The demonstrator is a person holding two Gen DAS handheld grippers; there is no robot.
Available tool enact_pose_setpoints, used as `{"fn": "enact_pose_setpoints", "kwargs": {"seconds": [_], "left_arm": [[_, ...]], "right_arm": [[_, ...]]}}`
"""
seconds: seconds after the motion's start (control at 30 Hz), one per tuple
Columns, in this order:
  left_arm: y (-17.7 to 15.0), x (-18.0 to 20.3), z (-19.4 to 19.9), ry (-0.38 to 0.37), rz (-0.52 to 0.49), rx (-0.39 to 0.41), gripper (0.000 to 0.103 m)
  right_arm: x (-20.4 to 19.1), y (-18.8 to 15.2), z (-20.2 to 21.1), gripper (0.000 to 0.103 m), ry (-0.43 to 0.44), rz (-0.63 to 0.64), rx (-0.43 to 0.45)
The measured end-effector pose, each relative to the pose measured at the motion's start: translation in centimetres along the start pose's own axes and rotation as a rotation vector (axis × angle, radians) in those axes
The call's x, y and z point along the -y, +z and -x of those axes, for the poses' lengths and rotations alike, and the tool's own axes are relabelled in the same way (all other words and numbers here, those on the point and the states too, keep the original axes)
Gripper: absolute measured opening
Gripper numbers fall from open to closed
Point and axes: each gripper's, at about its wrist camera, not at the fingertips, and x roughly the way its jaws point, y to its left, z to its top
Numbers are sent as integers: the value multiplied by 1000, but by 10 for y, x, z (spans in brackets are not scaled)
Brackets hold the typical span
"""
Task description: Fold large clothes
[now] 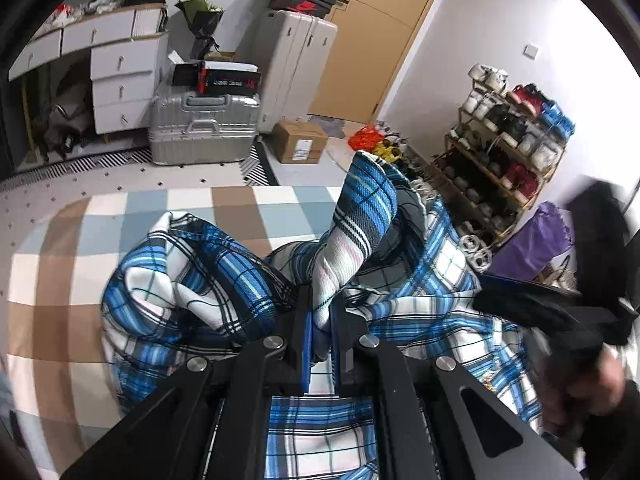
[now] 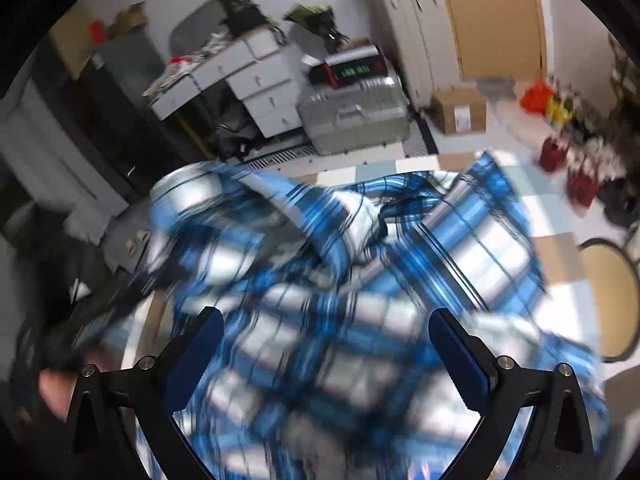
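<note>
Risk first: my left gripper [image 1: 320, 320] has its jaws clamped on a narrow twist of the plaid shirt [image 1: 208, 280], and I judge that a bunched pinch like this could slip out or drag the whole garment sideways if I pull before the other side is secured. My right gripper [image 2: 326, 356] hangs over the cloth with jaws spread wide and nothing between them; its view is badly smeared, so I would expect a hasty close there to catch several layers at once or miss the edge. The shirt, blue, white and black check, lies crumpled in a heap on the checked cloth of the table [image 1: 60, 280], one part standing up from the left jaws, folds overlapping, no clean hem or sleeve that I can pick out.
</note>
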Motion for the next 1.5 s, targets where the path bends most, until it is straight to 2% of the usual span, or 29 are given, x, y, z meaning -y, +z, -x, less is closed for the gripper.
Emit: {"fn": "enact_pose_setpoints", "kwargs": {"seconds": [0.13, 0.17, 0.23, 0.27, 0.3, 0.37, 0.4, 0.47, 0.5, 0.53, 0.57, 0.6, 0.67, 0.77, 0.83, 0.9, 1.1, 1.2, 1.27, 1.37, 1.43, 1.5], "left_arm": [[-2, 1, -2, -46, -14, 2, 2], [-3, 1, -3, -53, -19, -1, 2], [-3, 3, -4, -67, -36, -13, 3], [-3, 3, -5, -64, -42, -21, 5], [-1, 3, -5, -63, -45, -33, 9], [2, 0, -3, -72, -30, -45, 11], [5, -3, 1, -105, -5, -52, 14], [9, -10, 13, -249, 70, -39, 36], [12, -11, 21, -274, 91, -21, 64], [15, -9, 29, -257, 96, 2, 78], [19, -7, 38, -223, 98, 36, 80], [23, -4, 46, -208, 105, 66, 80], [30, 4, 50, -196, 115, 44, 80], [29, 20, 38, -162, 116, -50, 80], [19, 35, 24, -98, 93, -145, 80], [9, 44, 17, -88, 80, -181, 80], [7, 53, 23, -121, 105, -142, 80], [8, 61, 24, -136, 105, -167, 80], [4, 71, 22, -133, 60, -190, 80], [1, 82, 22, -22, -18, -126, 80], [0, 82, 13, 68, -23, -136, 80], [-1, 79, 3, 123, -15, -157, 80]], "right_arm": [[13, 23, -40, 100, -29, -75, -17], [15, 26, -44, 91, -45, -77, -10], [13, 33, -48, 63, -53, -50, -6], [11, 36, -47, 36, -59, -22, 3], [7, 37, -42, 17, -70, -2, 19], [0, 39, -30, 10, -110, 43, 72], [-3, 39, -24, 5, -107, 55, 95], [-7, 42, -11, 4, -107, 75, 138], [-10, 44, -4, 4, -103, 88, 159], [-12, 45, 3, 4, -88, 100, 175], [-14, 46, 7, 4, -82, 109, 182], [-18, 48, 11, 4, -86, 120, 186], [-23, 49, 16, 4, -82, 128, 182], [-29, 50, 16, 4, -78, 141, 154], [-32, 49, 18, 4, -73, 151, 136], [-31, 48, 21, 4, -68, 152, 119], [-19, 46, 27, 4, -42, 104, 85], [-10, 47, 26, 4, -21, 75, 65], [-5, 47, 25, 4, 1, 57, 57], [-1, 44, 25, 4, 26, 39, 55], [0, 42, 28, 4, 35, 40, 62], [-2, 40, 31, 4, 47, 48, 74]]}}
